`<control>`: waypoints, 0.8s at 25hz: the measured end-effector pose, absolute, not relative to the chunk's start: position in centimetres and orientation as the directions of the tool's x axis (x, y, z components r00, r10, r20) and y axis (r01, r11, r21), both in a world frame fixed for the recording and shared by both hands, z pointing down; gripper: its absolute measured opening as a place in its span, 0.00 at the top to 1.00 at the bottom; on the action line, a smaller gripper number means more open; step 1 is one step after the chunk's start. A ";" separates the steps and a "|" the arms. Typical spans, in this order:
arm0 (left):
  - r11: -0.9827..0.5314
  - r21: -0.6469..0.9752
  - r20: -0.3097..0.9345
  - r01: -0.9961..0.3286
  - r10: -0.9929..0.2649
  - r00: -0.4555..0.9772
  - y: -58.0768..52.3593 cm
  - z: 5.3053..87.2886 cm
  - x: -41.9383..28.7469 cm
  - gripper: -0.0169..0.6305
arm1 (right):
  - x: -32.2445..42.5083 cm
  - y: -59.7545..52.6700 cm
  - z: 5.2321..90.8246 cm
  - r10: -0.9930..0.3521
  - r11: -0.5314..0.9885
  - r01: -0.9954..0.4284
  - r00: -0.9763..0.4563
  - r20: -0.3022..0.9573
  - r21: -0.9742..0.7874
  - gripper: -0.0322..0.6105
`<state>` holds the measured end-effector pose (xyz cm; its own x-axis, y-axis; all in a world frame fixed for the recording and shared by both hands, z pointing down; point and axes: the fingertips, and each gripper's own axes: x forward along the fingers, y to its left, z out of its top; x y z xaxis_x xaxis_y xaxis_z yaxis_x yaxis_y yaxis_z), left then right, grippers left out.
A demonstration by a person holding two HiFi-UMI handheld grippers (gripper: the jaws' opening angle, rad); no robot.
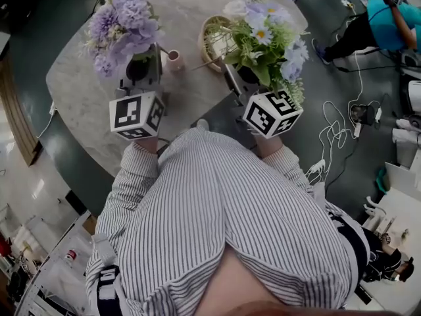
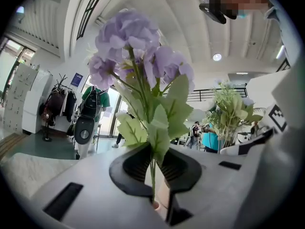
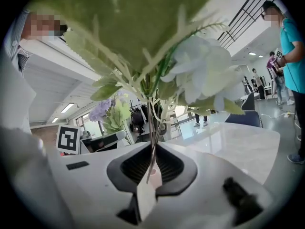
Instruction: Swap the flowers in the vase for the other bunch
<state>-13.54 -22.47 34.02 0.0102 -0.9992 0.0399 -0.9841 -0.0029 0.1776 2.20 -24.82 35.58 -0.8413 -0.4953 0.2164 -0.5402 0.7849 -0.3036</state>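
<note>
My left gripper (image 1: 138, 71) is shut on the stems of a purple hydrangea bunch (image 1: 122, 25), held upright above the marble table (image 1: 79, 97). In the left gripper view the thin green stems (image 2: 153, 175) run between the closed jaws, with the purple heads (image 2: 136, 56) above. My right gripper (image 1: 247, 78) is shut on a white, pale-blue and green bunch (image 1: 263, 41). Its stems (image 3: 152, 161) stand pinched between the jaws under the leaves and white blooms (image 3: 195, 66). A small pink vase (image 1: 174, 59) stands on the table between the two bunches.
A woven basket (image 1: 212, 35) sits on the table behind the right bunch. Cables and a power strip (image 1: 358, 114) lie on the dark floor at right, where a person in a teal shirt (image 1: 388, 22) is. A white tag (image 3: 145, 194) hangs from the right bunch's stems.
</note>
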 end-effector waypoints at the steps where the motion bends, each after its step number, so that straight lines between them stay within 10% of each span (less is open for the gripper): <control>1: 0.000 0.178 0.031 -0.984 -1.000 0.005 -21.8 33.6 -14.0 0.91 | 1.8 -24.4 35.3 -0.493 0.790 -0.536 -0.844 0.212 -0.297 0.89; 20: 0.160 0.201 0.040 -0.967 -0.987 -0.155 -16.7 33.5 -18.5 0.91 | -3.6 -26.3 34.1 -0.392 0.871 -0.432 -0.898 0.199 -0.234 0.89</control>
<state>-18.51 -16.73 33.51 -0.1548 -0.9871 0.0397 -0.9666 0.1597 0.2005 -3.63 -26.29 34.14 -0.8981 -0.3924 0.1986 -0.4322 0.8709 -0.2337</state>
